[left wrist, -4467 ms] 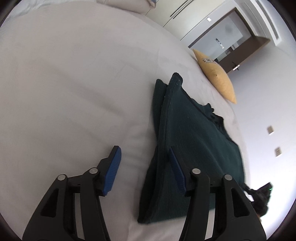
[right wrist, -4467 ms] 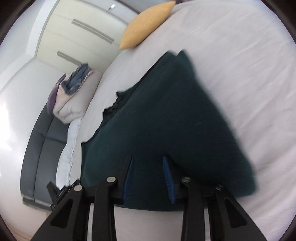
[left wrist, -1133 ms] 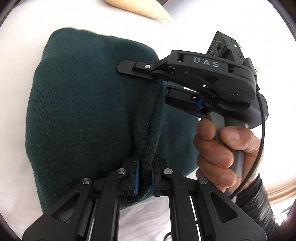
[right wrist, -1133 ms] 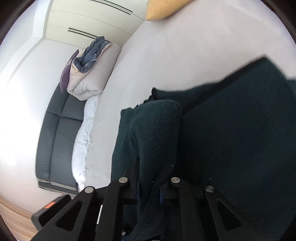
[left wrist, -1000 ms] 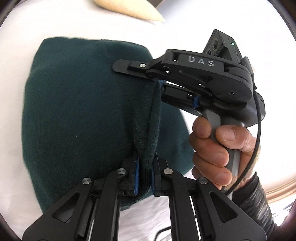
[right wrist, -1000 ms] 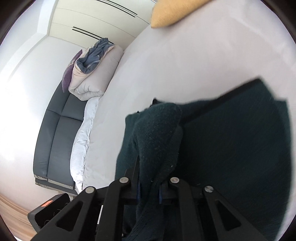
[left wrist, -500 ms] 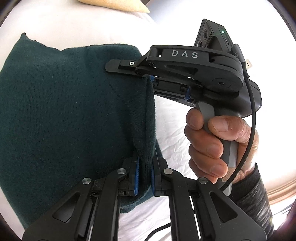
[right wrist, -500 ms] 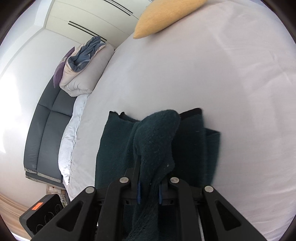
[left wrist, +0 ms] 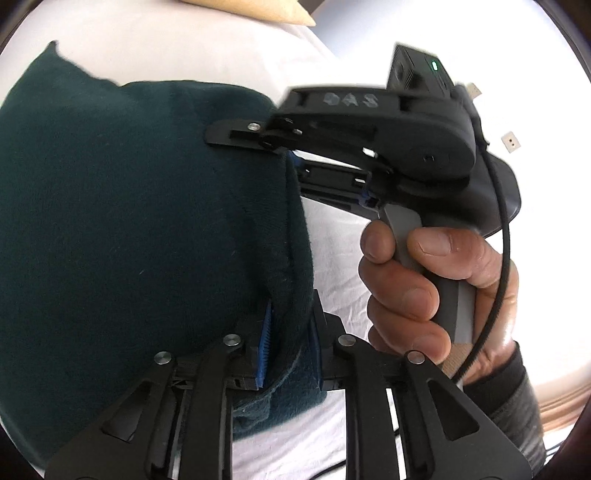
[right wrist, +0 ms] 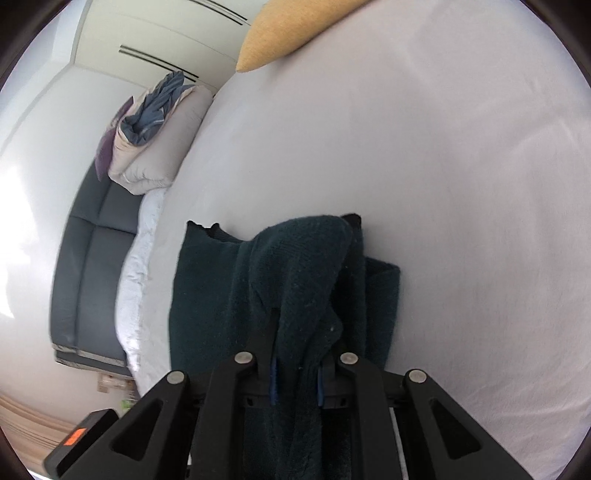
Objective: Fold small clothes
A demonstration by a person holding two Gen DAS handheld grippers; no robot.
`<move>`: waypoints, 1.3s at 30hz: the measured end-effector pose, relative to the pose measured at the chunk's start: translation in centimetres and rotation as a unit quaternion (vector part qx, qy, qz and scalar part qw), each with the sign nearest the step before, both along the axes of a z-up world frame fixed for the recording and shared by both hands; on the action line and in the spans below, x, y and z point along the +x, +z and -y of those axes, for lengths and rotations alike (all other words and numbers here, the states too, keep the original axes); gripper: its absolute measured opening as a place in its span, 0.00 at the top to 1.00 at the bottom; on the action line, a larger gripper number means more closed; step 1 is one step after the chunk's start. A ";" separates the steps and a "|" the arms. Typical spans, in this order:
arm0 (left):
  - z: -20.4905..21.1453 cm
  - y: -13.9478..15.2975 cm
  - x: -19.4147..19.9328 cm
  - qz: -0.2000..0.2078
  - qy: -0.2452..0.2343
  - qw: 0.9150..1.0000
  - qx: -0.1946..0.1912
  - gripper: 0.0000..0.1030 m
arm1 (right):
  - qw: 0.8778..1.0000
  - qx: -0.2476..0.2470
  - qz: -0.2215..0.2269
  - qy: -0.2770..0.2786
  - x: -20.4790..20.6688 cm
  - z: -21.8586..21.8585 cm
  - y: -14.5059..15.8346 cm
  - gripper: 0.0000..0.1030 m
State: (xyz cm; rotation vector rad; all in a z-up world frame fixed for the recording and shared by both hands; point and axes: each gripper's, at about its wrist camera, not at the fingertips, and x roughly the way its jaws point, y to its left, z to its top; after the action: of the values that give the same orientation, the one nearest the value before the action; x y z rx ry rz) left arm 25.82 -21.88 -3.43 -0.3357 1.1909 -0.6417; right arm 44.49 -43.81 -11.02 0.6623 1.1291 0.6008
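Note:
A dark green knit garment [left wrist: 129,221] is folded over on the white bed. My left gripper [left wrist: 290,347] is shut on its folded edge. My right gripper [right wrist: 295,380] is shut on the same edge of the garment [right wrist: 303,280], which bunches up over its fingers. In the left wrist view the right gripper [left wrist: 280,147] reaches in from the right, held by a hand [left wrist: 424,280], with its fingertips buried in the cloth. The rest of the garment lies flat on the sheet below.
White bed sheet [right wrist: 461,184] spreads to the right and beyond. A yellow pillow [right wrist: 273,33] lies at the far edge. A folded duvet with clothes on top [right wrist: 155,129] sits on a dark sofa [right wrist: 88,258] at left. A cable [left wrist: 498,240] hangs from the right gripper.
Both grippers took hold of the garment's edge and carried it over, folding the garment onto itself. In the last half second the fold settled lower onto the bed.

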 end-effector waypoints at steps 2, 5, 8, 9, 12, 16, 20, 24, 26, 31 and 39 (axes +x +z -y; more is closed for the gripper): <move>-0.4 1.2 -1.2 0.010 -0.017 1.000 0.005 0.79 | 1.000 0.012 -0.004 0.003 -0.6 0.1 -0.1 0.82; -3.2 3.8 -4.3 0.029 -0.043 0.998 -0.026 0.55 | 1.000 0.023 -0.014 0.007 -1.9 0.5 -0.4 0.77; -6.5 5.6 -6.7 0.055 -0.041 0.996 -0.063 0.32 | 0.999 0.044 -0.024 0.003 -3.8 1.6 -0.5 0.73; -7.8 6.0 -7.1 0.069 -0.039 0.995 -0.058 0.32 | 0.999 0.046 -0.027 -0.001 -4.7 1.9 -0.4 0.73; -11.2 5.6 -6.8 0.079 -0.003 0.996 -0.034 0.32 | 0.998 0.059 -0.027 -0.005 -7.8 2.5 -0.1 0.71; -14.4 4.5 -5.4 0.085 0.040 0.996 0.001 0.32 | 0.998 0.056 -0.031 -0.017 -12.6 2.9 -0.1 0.69; -15.1 3.5 -5.6 0.083 0.022 0.996 0.024 0.32 | 0.998 0.053 -0.027 -0.037 -15.8 3.0 -0.3 0.69; -13.6 2.3 -8.1 0.096 -0.001 0.993 0.066 0.32 | 0.998 0.039 -0.021 -0.051 -17.3 3.4 -0.8 0.87; -14.5 1.9 -8.7 0.094 -0.001 0.994 0.064 0.33 | 0.996 0.048 -0.027 -0.065 -17.5 4.4 -1.5 0.89; -16.4 1.4 -10.1 0.089 -0.008 0.994 0.058 0.33 | 0.992 0.084 -0.039 -0.087 -17.7 5.8 -2.9 0.91; -16.3 0.4 -11.4 0.093 -0.022 0.993 0.072 0.33 | 0.989 0.089 -0.056 -0.104 -18.1 4.9 -2.1 0.88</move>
State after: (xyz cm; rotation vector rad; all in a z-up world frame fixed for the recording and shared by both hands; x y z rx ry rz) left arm 14.47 -5.62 -3.01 -0.1248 1.0604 -0.6075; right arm 26.36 -48.75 -13.08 0.9650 1.1020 0.4928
